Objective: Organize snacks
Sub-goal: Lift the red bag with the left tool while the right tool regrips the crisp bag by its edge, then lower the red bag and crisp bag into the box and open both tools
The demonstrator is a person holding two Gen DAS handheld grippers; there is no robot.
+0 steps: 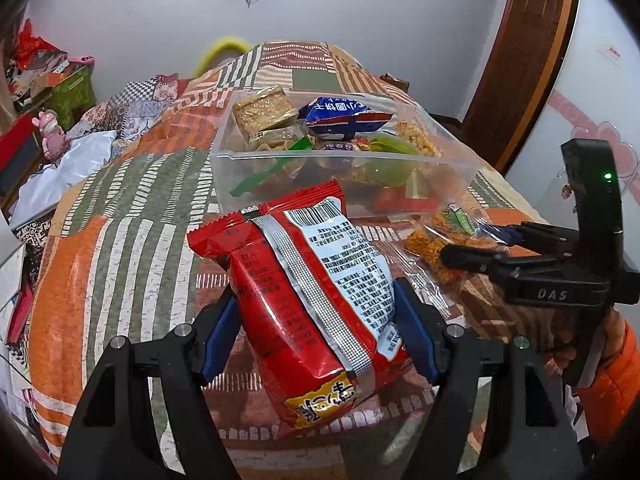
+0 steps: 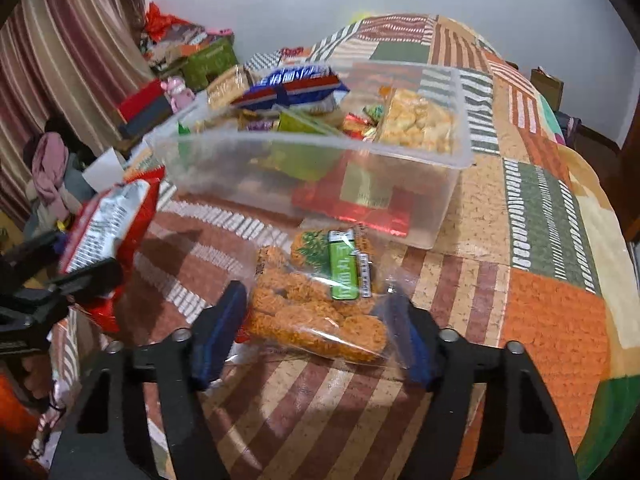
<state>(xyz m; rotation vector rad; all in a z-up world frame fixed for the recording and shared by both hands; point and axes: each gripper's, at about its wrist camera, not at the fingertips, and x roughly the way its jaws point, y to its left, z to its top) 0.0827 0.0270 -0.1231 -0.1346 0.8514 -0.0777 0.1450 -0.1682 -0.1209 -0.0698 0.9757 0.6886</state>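
I have the patchwork tablecloth [image 2: 552, 320] filling both views, and on it, in the upper centre of each frame, the clear plastic bin [image 1: 256, 168] already holding a blue biscuit bag [image 1: 344, 118] and other packs. My judgement: the step in hand is getting the two loose packs into that bin. To do it well I should lift the red one clear of the near wall before letting go, and keep it level so it lands flat on the pile.

My left gripper [image 1: 320, 320] pinches the red snack packet [image 1: 304, 296], centre of the left wrist view, blue pads pressed into both its sides, the packet raised off the cloth.

My right gripper [image 2: 316, 332] is spread, its jaws either side of the clear bag of orange crackers [image 2: 320, 312], lower centre of the right wrist view. Whether the pads touch the film I cannot tell. I should close gently; the crackers look brittle.
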